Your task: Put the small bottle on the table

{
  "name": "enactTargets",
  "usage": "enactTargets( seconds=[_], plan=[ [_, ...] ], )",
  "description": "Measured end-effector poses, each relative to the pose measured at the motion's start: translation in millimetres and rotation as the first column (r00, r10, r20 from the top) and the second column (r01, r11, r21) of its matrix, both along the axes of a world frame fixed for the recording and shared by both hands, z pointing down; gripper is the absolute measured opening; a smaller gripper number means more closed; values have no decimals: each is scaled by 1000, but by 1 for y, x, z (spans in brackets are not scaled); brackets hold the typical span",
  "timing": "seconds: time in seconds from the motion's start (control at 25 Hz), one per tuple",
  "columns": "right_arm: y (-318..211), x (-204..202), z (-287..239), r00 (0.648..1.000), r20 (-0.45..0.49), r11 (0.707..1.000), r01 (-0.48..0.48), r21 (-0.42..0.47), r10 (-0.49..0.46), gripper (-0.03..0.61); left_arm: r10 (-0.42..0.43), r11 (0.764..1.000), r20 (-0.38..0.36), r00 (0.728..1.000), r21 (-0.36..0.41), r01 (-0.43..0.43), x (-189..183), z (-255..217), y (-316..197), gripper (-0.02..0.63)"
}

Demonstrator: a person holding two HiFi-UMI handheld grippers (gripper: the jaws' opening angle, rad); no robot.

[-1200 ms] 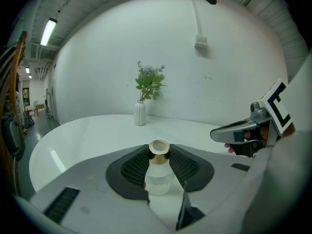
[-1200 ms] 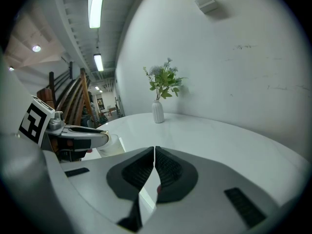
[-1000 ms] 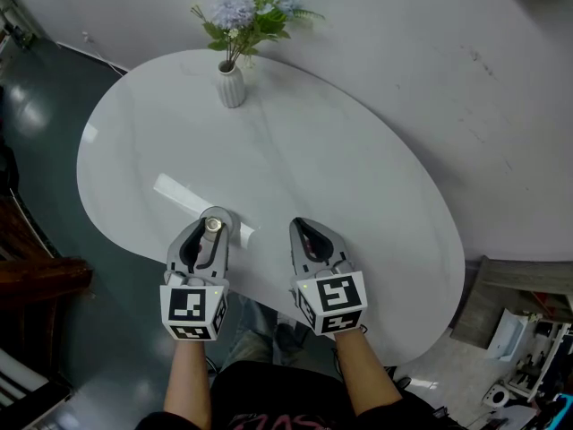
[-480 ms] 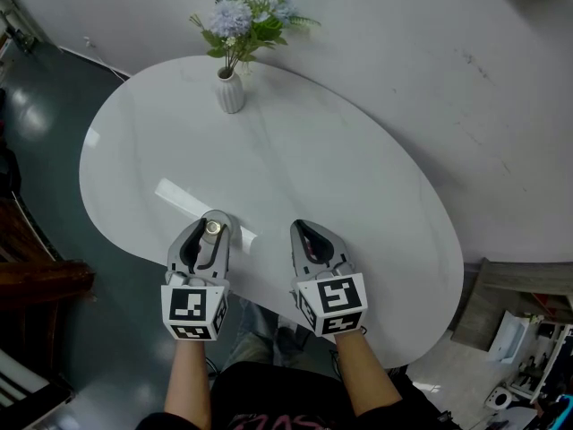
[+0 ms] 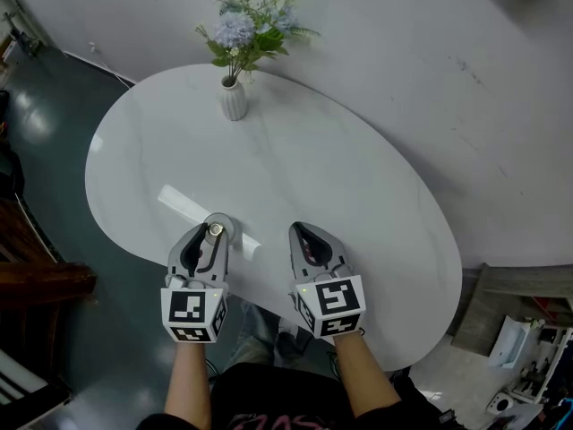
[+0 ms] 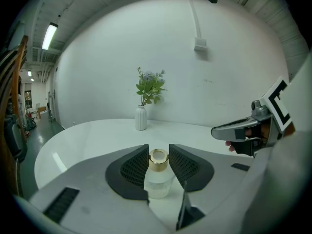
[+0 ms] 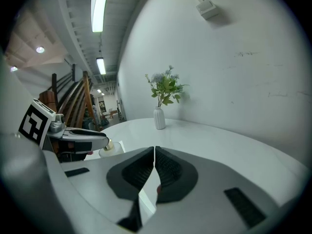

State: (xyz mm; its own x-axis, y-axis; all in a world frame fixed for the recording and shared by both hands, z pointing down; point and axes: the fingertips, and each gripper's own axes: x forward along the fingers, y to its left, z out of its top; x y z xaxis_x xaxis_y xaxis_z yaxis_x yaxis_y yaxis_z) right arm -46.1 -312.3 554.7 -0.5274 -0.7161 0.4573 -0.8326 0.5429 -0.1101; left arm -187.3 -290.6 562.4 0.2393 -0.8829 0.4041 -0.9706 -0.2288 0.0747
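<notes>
Left gripper (image 5: 213, 226) is clamping the bottle (image 6: 158, 177) at its gold-capped neck, upright between the jaws, at the counter's (image 5: 313, 168) near edge. Right gripper (image 7: 154, 152) is hovering alongside, jaws pressed together, empty.

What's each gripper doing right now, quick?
Left gripper: closed on the bottle.
Right gripper: closed, holding nothing.
</notes>
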Motion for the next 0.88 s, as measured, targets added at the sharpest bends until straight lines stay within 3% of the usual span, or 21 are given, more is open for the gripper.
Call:
enactTargets(
  seconds=[0.88],
  plan=[
    [18,6,-60,998,55,995,13,101,-18,67,-65,994,39,997,91,61,0,-55,25,36]
  ],
)
